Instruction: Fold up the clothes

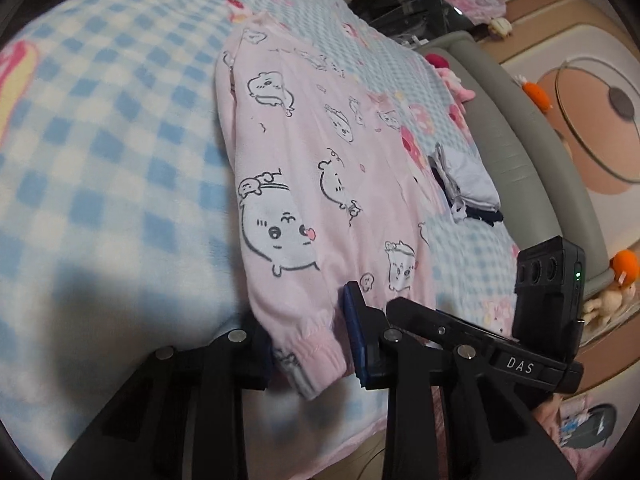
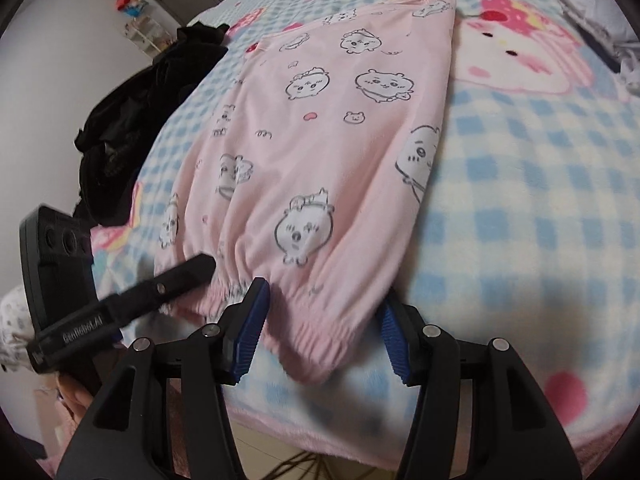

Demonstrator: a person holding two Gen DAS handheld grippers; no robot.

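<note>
Pink pyjama trousers [image 1: 320, 168] printed with white cartoon animals lie flat on a blue-and-white checked blanket [image 1: 100, 140]. My left gripper [image 1: 308, 344] is open, its jaws either side of the gathered cuff at the near end. In the right wrist view the same trousers [image 2: 320, 140] stretch away from me. My right gripper [image 2: 320, 332] is open, its blue pads [image 2: 250, 324] either side of the elastic hem. The left gripper's finger [image 2: 180, 276] rests on the hem to the left. The right gripper's body [image 1: 548, 292] shows in the left wrist view.
A small folded stack of pale and dark clothes [image 1: 468, 184] lies on the blanket right of the trousers. A black garment heap [image 2: 132, 128] sits at the bed's left edge. A grey padded bed frame [image 1: 520, 140] and plush toys border the right side.
</note>
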